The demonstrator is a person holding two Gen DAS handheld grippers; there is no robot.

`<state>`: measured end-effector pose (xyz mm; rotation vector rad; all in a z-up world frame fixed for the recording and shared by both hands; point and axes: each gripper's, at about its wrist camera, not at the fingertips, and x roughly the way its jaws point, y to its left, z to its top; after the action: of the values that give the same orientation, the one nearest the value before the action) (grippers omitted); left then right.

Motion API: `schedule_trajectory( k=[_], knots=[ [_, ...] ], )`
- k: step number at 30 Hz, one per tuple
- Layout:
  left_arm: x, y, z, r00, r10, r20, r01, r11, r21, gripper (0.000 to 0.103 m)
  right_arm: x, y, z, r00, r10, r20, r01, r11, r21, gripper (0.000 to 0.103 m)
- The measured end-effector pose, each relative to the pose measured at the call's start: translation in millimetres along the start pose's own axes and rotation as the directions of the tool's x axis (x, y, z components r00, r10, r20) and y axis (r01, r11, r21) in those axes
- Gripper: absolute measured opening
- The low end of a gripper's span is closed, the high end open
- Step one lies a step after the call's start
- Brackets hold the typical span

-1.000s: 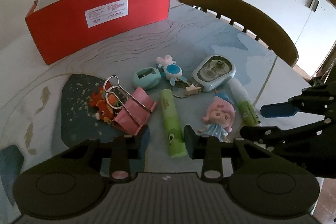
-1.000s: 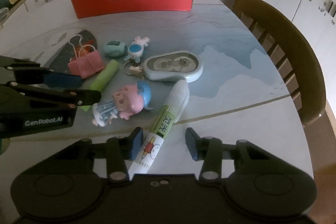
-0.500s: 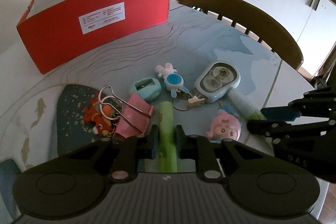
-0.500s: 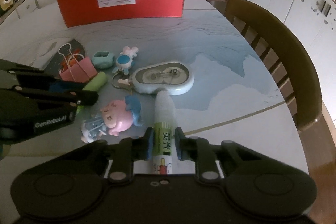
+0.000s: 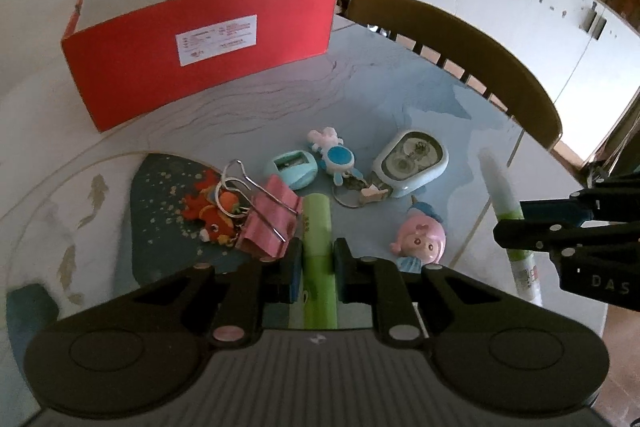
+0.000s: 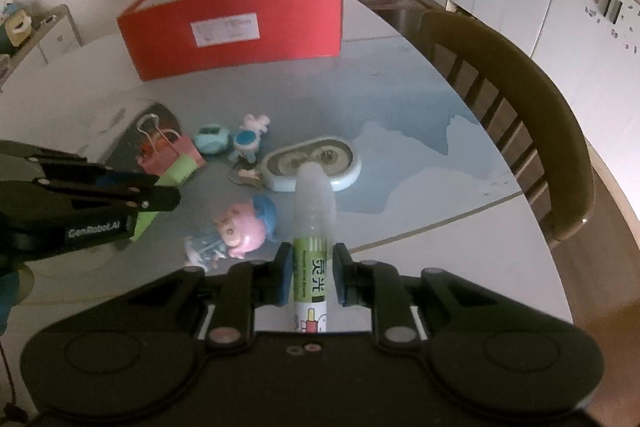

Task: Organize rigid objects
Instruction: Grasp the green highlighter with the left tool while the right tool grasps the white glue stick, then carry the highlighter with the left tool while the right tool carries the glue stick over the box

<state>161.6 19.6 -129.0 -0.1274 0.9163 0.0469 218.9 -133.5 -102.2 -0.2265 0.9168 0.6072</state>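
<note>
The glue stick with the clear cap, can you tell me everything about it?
The glue stick is a plastic-looking tube with a frosted see-through cap, a green band with printed characters and a white lower part with a small cartoon. The right gripper is shut on its green band, and it points away from the camera towards the red box.

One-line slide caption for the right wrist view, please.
Right gripper clamps a glue stick above the table; left gripper holds a green tube; red box waits behind.
</note>
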Motion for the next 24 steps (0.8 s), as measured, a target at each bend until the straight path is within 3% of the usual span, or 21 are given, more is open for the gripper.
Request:
schedule_trajectory(
  k=[14,24],
  knots=[
    [-42,12,16,0.998,-0.013,0.059,0.017,0.998,-0.058,0.016,-38,8,17,0.996,0.071,0.059,-0.072,0.997,0.014,0.016],
    [-69,21,42,0.992,0.010,0.122,-0.004,0.999,-0.053,0.016,-57,1,53,0.990,0.095,0.100,-0.096,0.995,0.006,0.016]
  ],
)
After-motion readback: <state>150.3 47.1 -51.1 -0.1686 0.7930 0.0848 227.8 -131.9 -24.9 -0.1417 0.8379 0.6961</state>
